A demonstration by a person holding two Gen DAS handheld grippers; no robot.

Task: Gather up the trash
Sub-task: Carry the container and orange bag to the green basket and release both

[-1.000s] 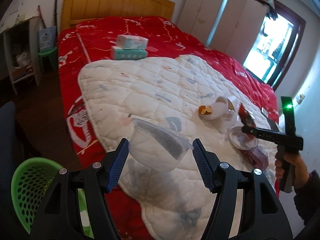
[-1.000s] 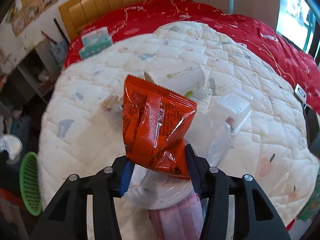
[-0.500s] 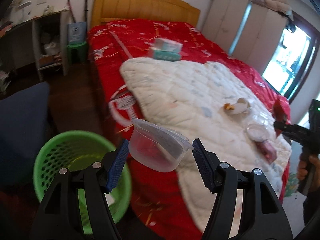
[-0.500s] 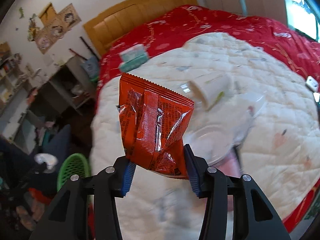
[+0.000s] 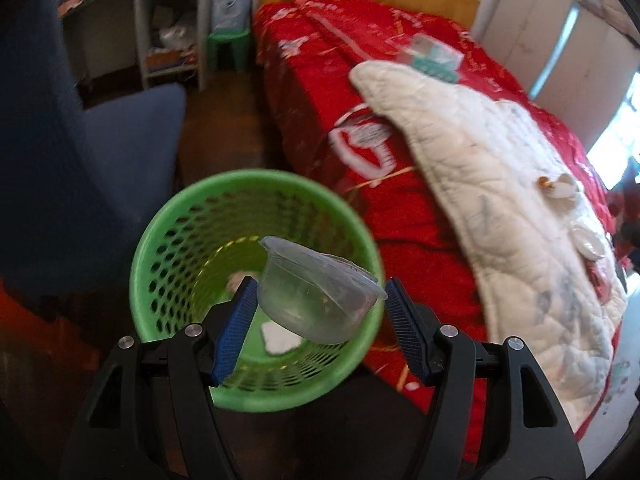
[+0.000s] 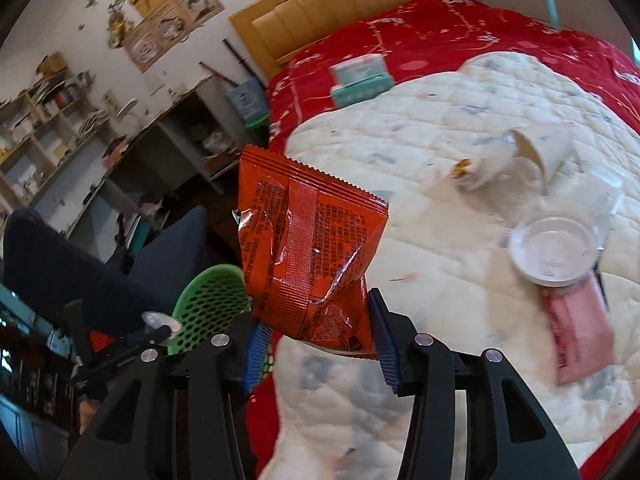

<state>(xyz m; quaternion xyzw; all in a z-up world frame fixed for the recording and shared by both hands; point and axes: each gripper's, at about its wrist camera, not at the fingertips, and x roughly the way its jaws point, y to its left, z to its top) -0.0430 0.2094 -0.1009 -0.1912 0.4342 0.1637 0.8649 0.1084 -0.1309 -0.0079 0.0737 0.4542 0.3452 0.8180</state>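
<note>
My left gripper [image 5: 318, 312] is shut on a clear plastic cup [image 5: 316, 290] and holds it tilted above the green mesh bin [image 5: 160, 248] on the floor beside the bed. White scraps lie in the bin's bottom. My right gripper [image 6: 314, 340] is shut on an orange snack wrapper [image 6: 308, 252] and holds it above the white quilt's [image 6: 420, 200] left edge. The bin [image 6: 208, 304] and the left gripper [image 6: 156, 328] show at lower left in the right wrist view. On the quilt lie a tipped paper cup [image 6: 544, 148], a white lid [image 6: 554, 250] and a pink packet [image 6: 580, 332].
A blue chair [image 5: 112, 152] stands left of the bin. The red-covered bed [image 5: 320, 100] with tissue packs [image 6: 360, 78] fills the right. A green stool [image 5: 228, 46] and shelves [image 5: 168, 24] stand near the headboard. Dark floor lies between chair and bed.
My left gripper has swung left off the bed with the clear cup, ending over the green bin. My right gripper has lifted the orange wrapper and moved left toward the quilt's edge.
</note>
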